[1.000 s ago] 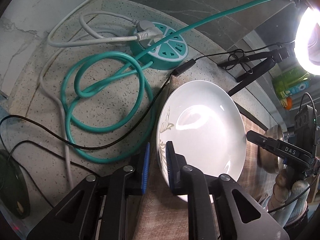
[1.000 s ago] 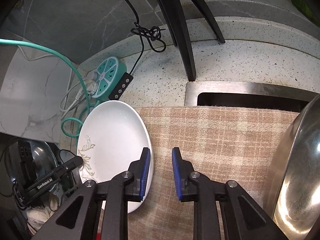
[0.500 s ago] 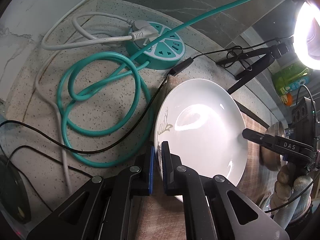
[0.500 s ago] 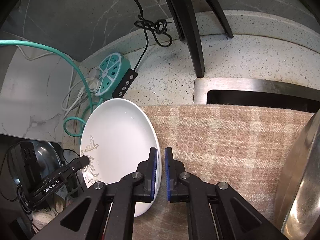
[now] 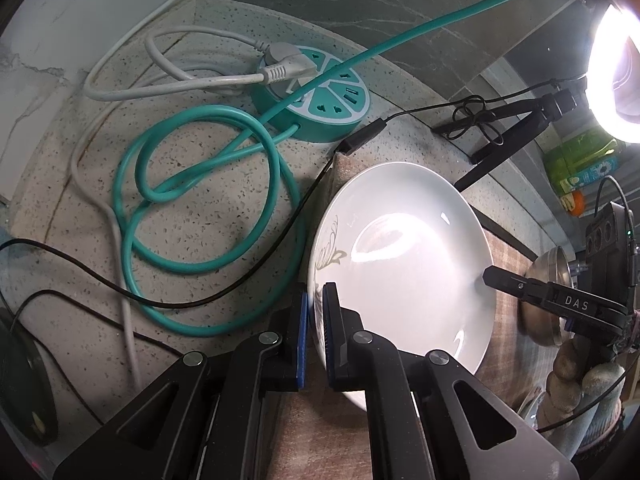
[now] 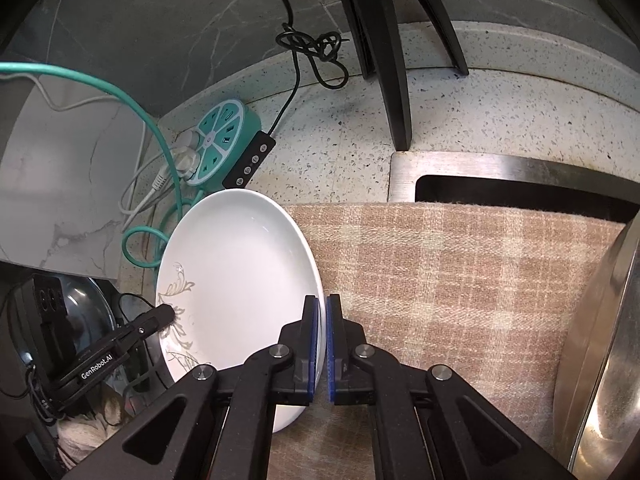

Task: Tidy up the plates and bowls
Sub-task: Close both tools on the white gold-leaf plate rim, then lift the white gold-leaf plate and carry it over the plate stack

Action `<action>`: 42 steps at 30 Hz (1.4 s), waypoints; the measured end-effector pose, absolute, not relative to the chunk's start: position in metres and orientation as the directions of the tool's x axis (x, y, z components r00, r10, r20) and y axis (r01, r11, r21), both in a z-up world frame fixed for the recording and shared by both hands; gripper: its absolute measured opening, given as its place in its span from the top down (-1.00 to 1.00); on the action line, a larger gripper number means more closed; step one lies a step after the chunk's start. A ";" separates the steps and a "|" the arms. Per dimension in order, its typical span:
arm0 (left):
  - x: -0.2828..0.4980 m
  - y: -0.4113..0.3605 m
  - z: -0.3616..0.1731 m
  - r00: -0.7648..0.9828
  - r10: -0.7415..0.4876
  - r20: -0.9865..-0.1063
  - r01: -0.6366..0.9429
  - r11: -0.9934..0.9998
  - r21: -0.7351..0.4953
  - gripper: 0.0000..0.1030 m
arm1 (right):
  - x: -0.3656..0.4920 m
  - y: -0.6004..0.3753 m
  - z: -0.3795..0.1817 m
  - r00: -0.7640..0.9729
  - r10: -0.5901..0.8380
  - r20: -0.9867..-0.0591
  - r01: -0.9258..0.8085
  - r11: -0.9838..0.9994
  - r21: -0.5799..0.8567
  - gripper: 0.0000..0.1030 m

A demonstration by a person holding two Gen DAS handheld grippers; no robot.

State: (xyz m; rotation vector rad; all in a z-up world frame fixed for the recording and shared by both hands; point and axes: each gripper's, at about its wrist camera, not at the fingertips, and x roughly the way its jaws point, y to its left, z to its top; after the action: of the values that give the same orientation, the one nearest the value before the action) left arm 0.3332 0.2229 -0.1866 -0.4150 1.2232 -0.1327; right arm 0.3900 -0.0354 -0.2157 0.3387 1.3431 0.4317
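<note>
A white plate (image 5: 404,264) with a grey leaf pattern sits at the left end of a plaid cloth (image 6: 460,280). My left gripper (image 5: 316,300) is shut on its left rim, the blue pads pinching the edge by the leaf pattern. My right gripper (image 6: 323,304) is shut on the opposite rim of the plate (image 6: 240,276). Each gripper's tip shows in the other's view: the right gripper (image 5: 486,276) and the left gripper (image 6: 166,314). A steel bowl (image 6: 600,340) stands at the right end of the cloth, partly cut off.
A teal round power strip (image 5: 320,100) with a coiled teal cable (image 5: 200,184) and white and black cords lies on the speckled counter left of the plate. Black tripod legs (image 6: 384,60) stand behind. A steel-rimmed sink opening (image 6: 500,188) lies beyond the cloth. A ring light (image 5: 616,80) glares at the right.
Both grippers' jaws have closed from a small gap onto the plate's rim, one on each side. Neither hand has shifted much and the plate stays where it was.
</note>
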 end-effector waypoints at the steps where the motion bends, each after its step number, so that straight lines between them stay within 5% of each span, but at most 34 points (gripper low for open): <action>1: 0.332 0.223 -0.186 0.344 -0.326 -0.880 -0.125 0.913 -0.388 0.90 | 0.390 -0.037 -0.215 0.168 0.488 -0.857 -0.101 0.873 0.478 0.93; 42: 0.227 0.081 -0.087 0.433 -0.399 -0.809 0.059 0.908 -0.416 0.90 | 0.256 -0.203 -0.118 0.304 0.528 -0.793 -0.048 0.840 0.541 0.92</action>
State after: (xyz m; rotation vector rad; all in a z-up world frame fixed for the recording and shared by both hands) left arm 0.2271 0.0808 -0.0875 -0.3505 1.0913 -0.2921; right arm 0.2559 -0.2027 -0.1183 0.4634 1.2115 0.3998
